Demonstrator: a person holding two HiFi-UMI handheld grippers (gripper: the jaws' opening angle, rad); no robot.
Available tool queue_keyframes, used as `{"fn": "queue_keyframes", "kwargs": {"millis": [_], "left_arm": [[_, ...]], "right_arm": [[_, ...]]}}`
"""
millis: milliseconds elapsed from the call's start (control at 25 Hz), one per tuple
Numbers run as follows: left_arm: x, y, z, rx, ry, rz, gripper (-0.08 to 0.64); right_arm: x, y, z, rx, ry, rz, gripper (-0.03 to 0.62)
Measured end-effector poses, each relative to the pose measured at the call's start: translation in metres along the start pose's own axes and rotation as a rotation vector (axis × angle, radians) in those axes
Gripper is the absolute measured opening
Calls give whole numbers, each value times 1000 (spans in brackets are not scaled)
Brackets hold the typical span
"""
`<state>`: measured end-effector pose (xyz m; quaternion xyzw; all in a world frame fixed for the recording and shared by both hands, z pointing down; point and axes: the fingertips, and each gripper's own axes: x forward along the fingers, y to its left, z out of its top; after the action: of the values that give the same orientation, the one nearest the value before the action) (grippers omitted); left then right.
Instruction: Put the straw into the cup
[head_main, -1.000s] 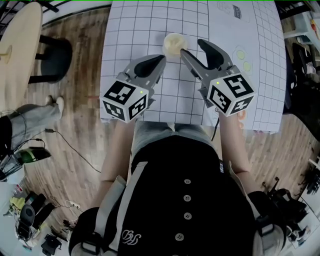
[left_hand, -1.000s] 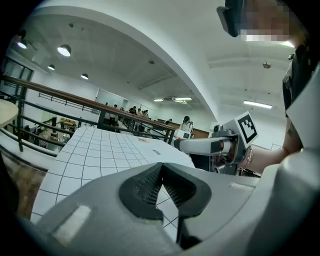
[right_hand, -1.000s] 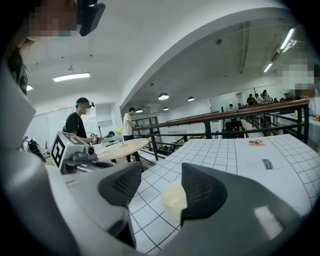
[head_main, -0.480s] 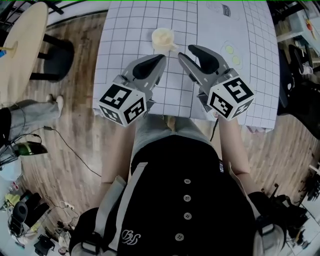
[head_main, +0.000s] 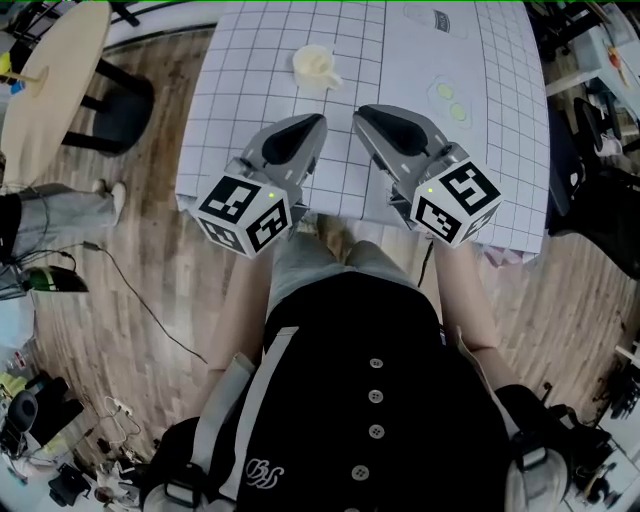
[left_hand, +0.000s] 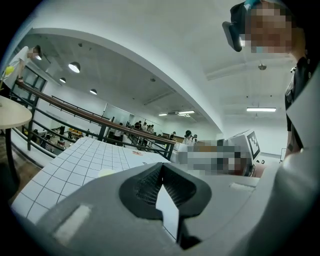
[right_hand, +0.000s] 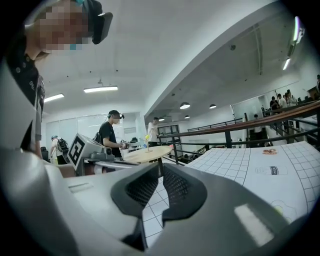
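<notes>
Both my grippers empty, on the near side of the cup (head_main: 314, 64).
Left gripper (head_main: 317, 121) jaws together; right gripper (head_main: 361, 112) closing on nothing. Cup upright on the grid table (head_main: 400, 60); straw's direction too small to tell.

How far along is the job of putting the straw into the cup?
Done: cannot confirm. The cup stands far up the table, and what it holds is too small to see. In hand: nothing; left gripper shut, right gripper closing, empty. Left: check the cup.

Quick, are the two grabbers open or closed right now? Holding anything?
Left gripper: fingers closed, holding nothing.
Right gripper: fingers closing, tips meeting, nothing between them.
</notes>
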<state>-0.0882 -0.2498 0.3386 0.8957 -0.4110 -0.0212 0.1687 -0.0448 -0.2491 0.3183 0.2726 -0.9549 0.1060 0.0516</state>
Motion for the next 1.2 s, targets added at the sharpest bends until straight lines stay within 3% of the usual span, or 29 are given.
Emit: {"fn": "queue_keyframes", "kwargs": {"millis": [120, 560, 1200], "left_arm": [[-5, -19, -7, 5, 1, 14, -2], [-25, -80, -38, 9, 16, 54, -2], [-39, -116, -59, 13, 55, 101, -2]], "right_arm": [[-19, 7, -4, 2, -4, -8, 0], [-81, 28, -23, 11, -19, -17, 0], [-108, 55, -45, 1, -2, 40, 0]]}}
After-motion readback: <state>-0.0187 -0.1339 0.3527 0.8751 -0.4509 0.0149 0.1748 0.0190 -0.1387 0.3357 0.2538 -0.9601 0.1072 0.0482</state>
